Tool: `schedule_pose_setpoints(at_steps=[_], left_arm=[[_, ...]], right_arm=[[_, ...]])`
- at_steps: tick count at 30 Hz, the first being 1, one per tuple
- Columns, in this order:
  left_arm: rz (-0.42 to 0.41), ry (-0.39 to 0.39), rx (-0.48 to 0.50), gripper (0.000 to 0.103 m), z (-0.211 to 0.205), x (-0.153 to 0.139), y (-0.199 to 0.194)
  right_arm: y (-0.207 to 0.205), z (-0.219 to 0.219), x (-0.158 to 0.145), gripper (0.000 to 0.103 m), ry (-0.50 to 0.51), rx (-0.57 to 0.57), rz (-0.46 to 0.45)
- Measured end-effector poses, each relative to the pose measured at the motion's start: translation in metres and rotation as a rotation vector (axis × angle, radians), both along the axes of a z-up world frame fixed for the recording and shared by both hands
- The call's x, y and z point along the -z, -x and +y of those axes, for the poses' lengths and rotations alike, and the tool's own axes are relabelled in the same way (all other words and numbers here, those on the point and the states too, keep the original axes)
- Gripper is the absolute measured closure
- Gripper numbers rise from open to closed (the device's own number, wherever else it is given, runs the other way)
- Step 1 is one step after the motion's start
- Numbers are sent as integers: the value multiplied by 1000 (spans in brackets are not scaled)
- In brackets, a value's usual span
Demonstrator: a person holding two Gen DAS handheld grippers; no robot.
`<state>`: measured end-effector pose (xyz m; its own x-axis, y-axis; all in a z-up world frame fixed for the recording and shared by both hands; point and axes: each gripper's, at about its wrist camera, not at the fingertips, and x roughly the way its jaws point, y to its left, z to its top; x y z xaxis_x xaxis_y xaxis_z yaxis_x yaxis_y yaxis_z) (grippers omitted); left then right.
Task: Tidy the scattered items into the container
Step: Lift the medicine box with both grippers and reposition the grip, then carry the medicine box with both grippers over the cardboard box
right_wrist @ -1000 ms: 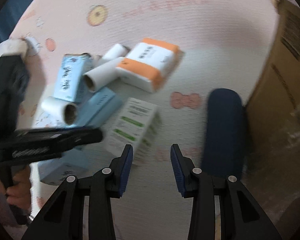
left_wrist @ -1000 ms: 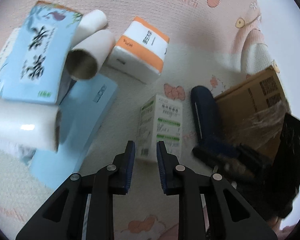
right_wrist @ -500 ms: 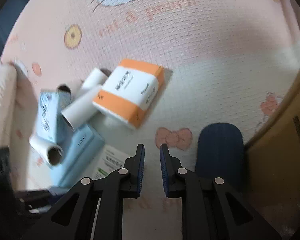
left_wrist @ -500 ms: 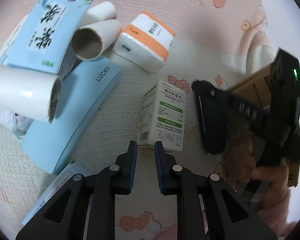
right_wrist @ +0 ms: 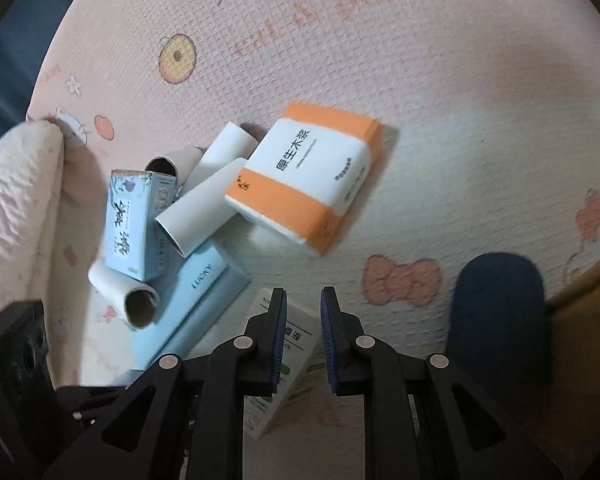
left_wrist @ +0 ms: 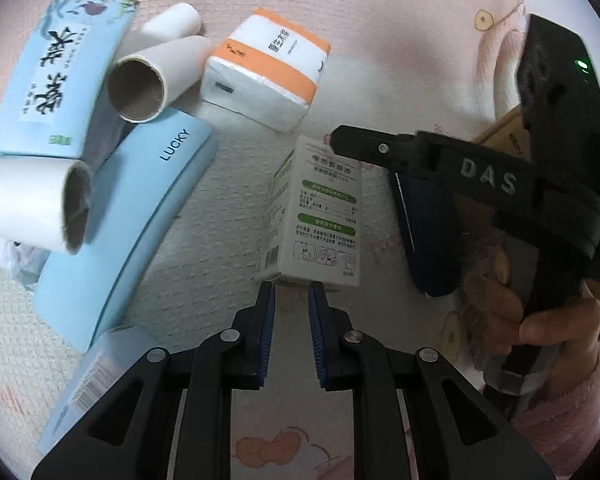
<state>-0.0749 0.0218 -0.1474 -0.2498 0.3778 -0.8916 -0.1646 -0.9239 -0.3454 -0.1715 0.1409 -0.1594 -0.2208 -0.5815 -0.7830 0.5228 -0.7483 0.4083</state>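
Note:
Scattered items lie on a pink play mat. A white and green box (left_wrist: 316,216) lies just ahead of my left gripper (left_wrist: 292,300), whose jaws stand narrowly apart and empty, tips near the box's end. The box also shows in the right wrist view (right_wrist: 288,364), under my right gripper (right_wrist: 303,308), which is narrowly open, empty, and hovers above it. An orange and white tissue pack (right_wrist: 304,176) lies beyond. White cardboard tubes (left_wrist: 156,76), a light blue LUCKY box (left_wrist: 128,220) and a blue printed box (left_wrist: 56,84) lie left. The cardboard container (right_wrist: 580,340) is at right.
A dark blue oblong case (right_wrist: 496,320) lies beside the cardboard box; it also shows in the left wrist view (left_wrist: 428,232). A pale cushion (right_wrist: 16,208) borders the mat at left. Another small blue package (left_wrist: 92,380) lies near my left gripper.
Both grippers narrowed from wider openings. The right gripper swung left and now hovers over the white and green box. The left gripper edged closer to that box.

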Motion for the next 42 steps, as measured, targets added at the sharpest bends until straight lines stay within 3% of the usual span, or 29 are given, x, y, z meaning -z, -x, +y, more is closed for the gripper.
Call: schedule_pose_setpoints(at_steps=[13, 18, 20, 22, 23, 31, 42], left_arm=[[13, 62, -56, 88, -21, 4, 35], [10, -3, -93, 82, -37, 1, 37], [5, -43, -139, 71, -46, -2, 34], [-3, -101, -180, 64, -53, -3, 32], [-17, -140, -191, 63, -56, -2, 31], [-111, -289, -183, 62, -38, 14, 38], [-87, -290, -131, 61, -30, 15, 49]], right_arm=[[-33, 37, 0, 89, 8, 8, -98], [-38, 42, 5, 85, 16, 45, -110], [-39, 42, 5, 75, 14, 65, -107], [-40, 42, 3, 58, 2, 65, -84], [-40, 41, 2, 56, -6, 68, -73], [-36, 34, 9, 55, 73, 64, -122], [-36, 31, 18, 55, 100, 89, -118]])
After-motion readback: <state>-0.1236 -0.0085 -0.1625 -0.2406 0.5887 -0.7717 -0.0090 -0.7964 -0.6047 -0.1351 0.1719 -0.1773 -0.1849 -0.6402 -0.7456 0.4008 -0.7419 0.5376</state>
